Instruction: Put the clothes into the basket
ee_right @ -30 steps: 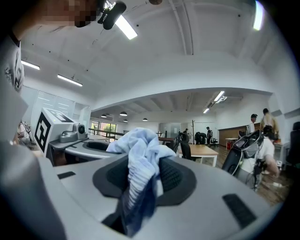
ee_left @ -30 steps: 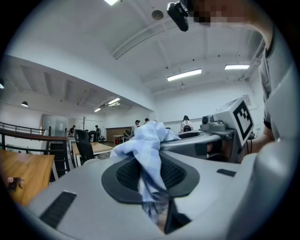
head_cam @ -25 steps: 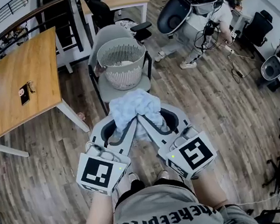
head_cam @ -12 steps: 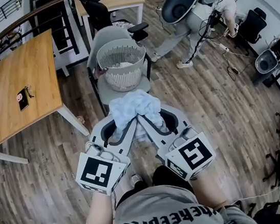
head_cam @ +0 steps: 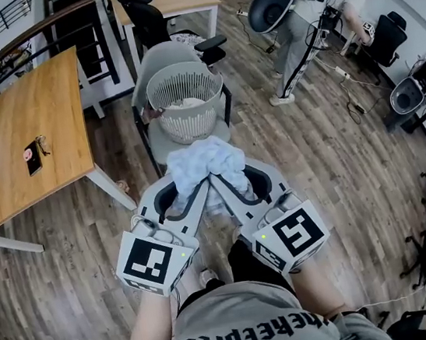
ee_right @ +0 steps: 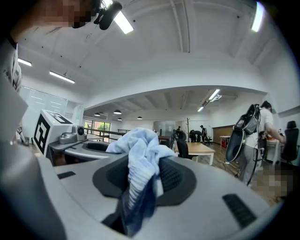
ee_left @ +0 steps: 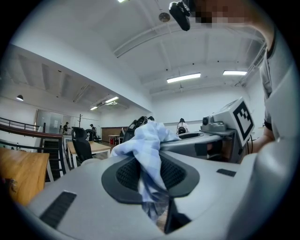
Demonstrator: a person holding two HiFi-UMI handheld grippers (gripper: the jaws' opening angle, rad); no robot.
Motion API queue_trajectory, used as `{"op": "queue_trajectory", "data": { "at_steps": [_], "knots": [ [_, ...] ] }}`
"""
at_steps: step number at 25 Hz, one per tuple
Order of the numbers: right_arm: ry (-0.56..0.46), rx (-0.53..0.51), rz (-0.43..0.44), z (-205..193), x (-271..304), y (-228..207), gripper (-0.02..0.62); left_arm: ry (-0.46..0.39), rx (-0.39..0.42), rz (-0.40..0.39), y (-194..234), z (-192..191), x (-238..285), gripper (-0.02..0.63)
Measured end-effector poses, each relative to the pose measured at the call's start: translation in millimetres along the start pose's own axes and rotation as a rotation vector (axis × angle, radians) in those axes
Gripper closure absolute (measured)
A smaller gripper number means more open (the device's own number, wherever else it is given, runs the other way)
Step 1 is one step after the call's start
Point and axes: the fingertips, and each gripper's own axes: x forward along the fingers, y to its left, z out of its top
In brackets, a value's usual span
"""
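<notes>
As you look down, print: your shirt (head_cam: 248, 335) reads roughly "thekeepitup"; the cubes (head_cam: 153, 261) on both grippers carry black-and-white square markers.
Left gripper (ee_left: 151, 174): its jaws are part-way closed and clamped on the cloth (head_cam: 206, 162), which bunches above the pads and hangs below them.
Right gripper (ee_right: 143, 180): clenched on that same pale blue cloth, its tips just beside the left gripper's.
Cloth: pinched by both grippers and heaped over their tips.
Basket (head_cam: 151, 97): ahead of both tips and apart from them, on a grey chair (head_cam: 156, 55), with pale laundry inside.
</notes>
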Motion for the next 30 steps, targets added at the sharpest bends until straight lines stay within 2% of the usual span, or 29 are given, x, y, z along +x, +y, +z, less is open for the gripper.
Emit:
{"op": "queue_trajectory", "data": {
  "at_steps": [7,30],
  "knots": [
    [0.006,-0.001,0.036,1.2,21.1,-25.5,0.457,0.005,-0.005,0.033,17.7,1.3,26.6,0.509],
    [-0.006,0.003,0.172,1.1,69.0,-157.6,0.457,0.027,-0.013,0.173,49.7,11.6,159.7,0.509]
  ]
}}
